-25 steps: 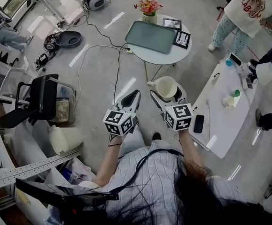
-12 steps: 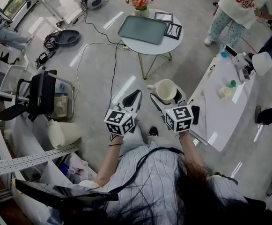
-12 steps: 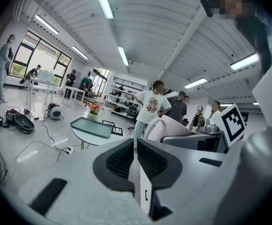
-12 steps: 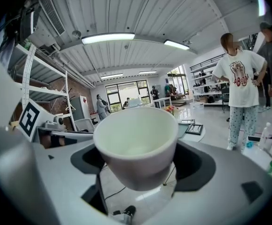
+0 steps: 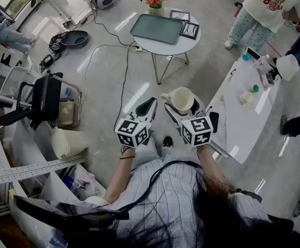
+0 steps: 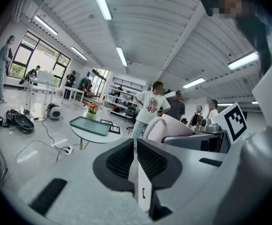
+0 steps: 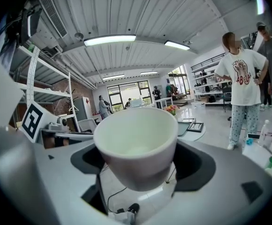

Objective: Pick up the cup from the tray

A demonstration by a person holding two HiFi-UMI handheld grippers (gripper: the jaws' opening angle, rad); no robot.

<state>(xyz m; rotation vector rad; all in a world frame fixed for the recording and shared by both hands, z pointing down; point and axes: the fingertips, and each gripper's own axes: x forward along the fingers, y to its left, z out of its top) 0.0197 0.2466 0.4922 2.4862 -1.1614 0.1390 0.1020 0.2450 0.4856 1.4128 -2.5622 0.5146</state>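
Note:
A cream cup (image 5: 182, 99) with a handle on its left is held upright in the air by my right gripper (image 5: 184, 105), whose jaws press on its sides. In the right gripper view the cup (image 7: 136, 144) fills the centre and looks empty. My left gripper (image 5: 146, 108) is level with it on the left, shut with nothing between its jaws; its pads (image 6: 135, 159) meet. The grey-green tray (image 5: 157, 28) lies bare on a round white table (image 5: 166, 44) far ahead. From the left gripper view the tray (image 6: 90, 125) and the held cup (image 6: 169, 128) both show.
Picture frames (image 5: 189, 30) and a flower pot (image 5: 154, 0) share the round table. A long white table (image 5: 242, 107) with small items stands at the right, a phone (image 5: 214, 121) on its near end. A person (image 5: 262, 12) stands far right. Cables (image 5: 124, 71) cross the floor; a chair (image 5: 44, 104) stands left.
The round table and tray have drifted farther away toward the top of the head view. Both grippers and the held cup keep about the same place.

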